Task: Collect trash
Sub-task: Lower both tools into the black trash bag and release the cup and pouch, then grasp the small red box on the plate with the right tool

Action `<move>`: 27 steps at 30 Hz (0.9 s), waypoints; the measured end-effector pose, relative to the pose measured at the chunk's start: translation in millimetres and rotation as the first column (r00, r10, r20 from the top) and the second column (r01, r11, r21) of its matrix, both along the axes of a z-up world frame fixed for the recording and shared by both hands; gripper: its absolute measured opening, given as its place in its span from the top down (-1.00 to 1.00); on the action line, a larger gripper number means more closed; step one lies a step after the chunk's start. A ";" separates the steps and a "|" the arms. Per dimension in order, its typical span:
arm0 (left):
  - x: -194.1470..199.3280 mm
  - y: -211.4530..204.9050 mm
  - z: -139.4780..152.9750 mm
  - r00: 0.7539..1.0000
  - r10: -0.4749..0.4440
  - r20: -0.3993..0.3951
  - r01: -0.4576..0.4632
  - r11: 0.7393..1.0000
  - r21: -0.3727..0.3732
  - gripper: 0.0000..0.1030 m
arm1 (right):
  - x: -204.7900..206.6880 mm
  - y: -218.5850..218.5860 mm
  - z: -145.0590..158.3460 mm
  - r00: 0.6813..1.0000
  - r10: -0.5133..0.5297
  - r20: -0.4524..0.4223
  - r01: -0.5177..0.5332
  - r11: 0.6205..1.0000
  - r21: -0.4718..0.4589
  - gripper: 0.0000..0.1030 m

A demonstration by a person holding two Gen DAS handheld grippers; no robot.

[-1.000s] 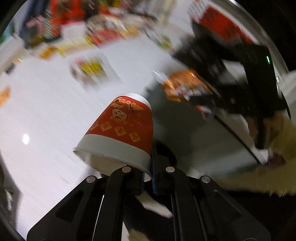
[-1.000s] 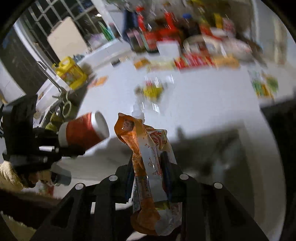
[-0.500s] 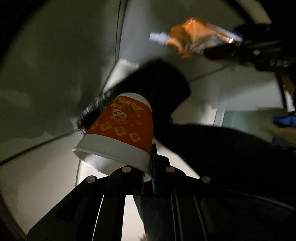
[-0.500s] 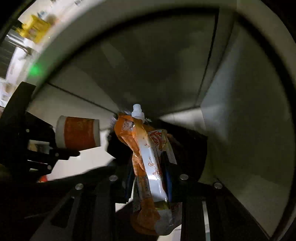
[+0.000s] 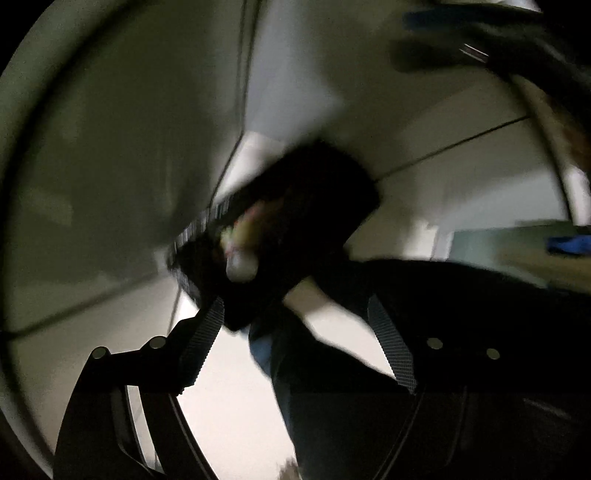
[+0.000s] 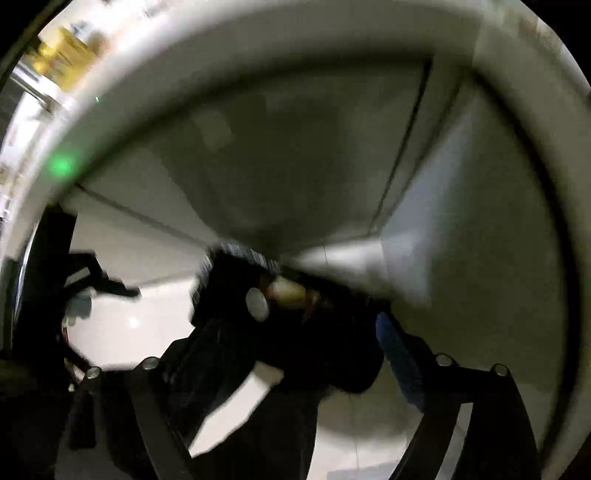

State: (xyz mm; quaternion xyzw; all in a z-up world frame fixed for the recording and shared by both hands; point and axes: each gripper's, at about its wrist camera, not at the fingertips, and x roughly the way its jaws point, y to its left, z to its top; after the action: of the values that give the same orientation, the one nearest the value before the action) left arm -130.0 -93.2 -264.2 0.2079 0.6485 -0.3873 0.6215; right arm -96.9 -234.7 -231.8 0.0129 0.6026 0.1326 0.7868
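Both views are blurred and look down at a black trash bin (image 5: 314,206) on a pale floor; it also shows in the right wrist view (image 6: 229,291). My left gripper (image 5: 295,347) is open and empty above the bin. My right gripper (image 6: 280,365) is open and empty too. Blurred light-coloured trash (image 5: 242,254) lies inside the bin; in the right wrist view it shows as a pale cup shape (image 6: 284,291). The left gripper (image 6: 99,284) appears at the left of the right wrist view.
Grey cabinet panels (image 5: 129,129) rise behind the bin. The white counter edge (image 6: 258,33) curves over the top of the right wrist view, with a yellow container (image 6: 62,55) on it. The pale floor (image 5: 229,406) lies below.
The left gripper has opened and let go of the red paper cup. The right gripper has opened and let go of the orange pouch. Both items now lie in the bin.
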 end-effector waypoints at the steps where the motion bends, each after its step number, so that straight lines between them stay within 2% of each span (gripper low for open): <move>1: 0.8 1.7 27.5 0.999 0.001 0.040 0.001 0.999 -0.049 -0.58 | 5.8 0.2 26.2 0.998 -0.003 0.068 0.003 1.000 0.006 -0.91; 3: 8.3 7.8 78.1 0.991 0.039 0.131 -0.021 0.990 -0.136 -0.75 | 17.4 1.7 68.2 0.982 -0.008 0.190 0.003 1.000 0.028 -0.89; 6: 28.0 19.3 130.7 0.958 0.167 0.232 -0.113 0.966 -0.231 -0.75 | 44.5 1.2 132.6 0.922 -0.031 0.385 0.014 0.999 0.046 -0.90; 9: 53.1 36.6 160.1 0.892 0.331 0.307 -0.242 0.924 -0.295 -0.75 | 99.4 4.6 174.1 0.839 -0.057 0.541 0.015 0.997 0.082 -0.90; 11: 72.1 52.0 171.3 0.832 0.437 0.341 -0.330 0.885 -0.330 -0.75 | 142.3 5.9 184.4 0.807 -0.046 0.588 -0.001 0.997 0.079 -0.90; 12: 79.4 58.7 173.8 0.805 0.475 0.356 -0.368 0.870 -0.329 -0.75 | 170.6 5.9 187.7 0.806 -0.037 0.591 -0.013 0.997 0.081 -0.89; 14: 89.9 72.3 175.3 0.770 0.532 0.352 -0.422 0.839 -0.343 -0.75 | 214.5 5.4 187.2 0.809 -0.037 0.587 -0.021 0.995 0.093 -0.89; 18: 100.2 98.7 170.9 0.725 0.629 0.281 -0.517 0.767 -0.380 -0.75 | 321.9 -2.0 179.9 0.821 -0.022 0.571 -0.024 0.997 0.072 -0.86; 21: 107.1 117.5 161.0 0.689 0.687 0.230 -0.591 0.717 -0.370 -0.75 | 380.5 -4.0 163.7 0.840 -0.004 0.543 -0.018 0.999 0.035 -0.80; 24: 112.2 129.0 145.7 0.669 0.717 0.196 -0.638 0.689 -0.344 -0.75 | 423.7 -5.5 146.2 0.863 0.015 0.505 -0.017 1.000 -0.002 -0.76; 27: 113.1 137.3 138.0 0.657 0.731 0.186 -0.664 0.678 -0.317 -0.75 | 452.0 -3.5 128.2 0.876 0.063 0.478 -0.040 0.997 -0.059 -0.71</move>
State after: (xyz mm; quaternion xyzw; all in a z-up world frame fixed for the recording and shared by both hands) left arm -16.8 44.1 -126.2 -0.0731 0.5296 -0.1507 0.8315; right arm 355.1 -238.2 -103.6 -0.0548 0.3920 0.1384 0.9078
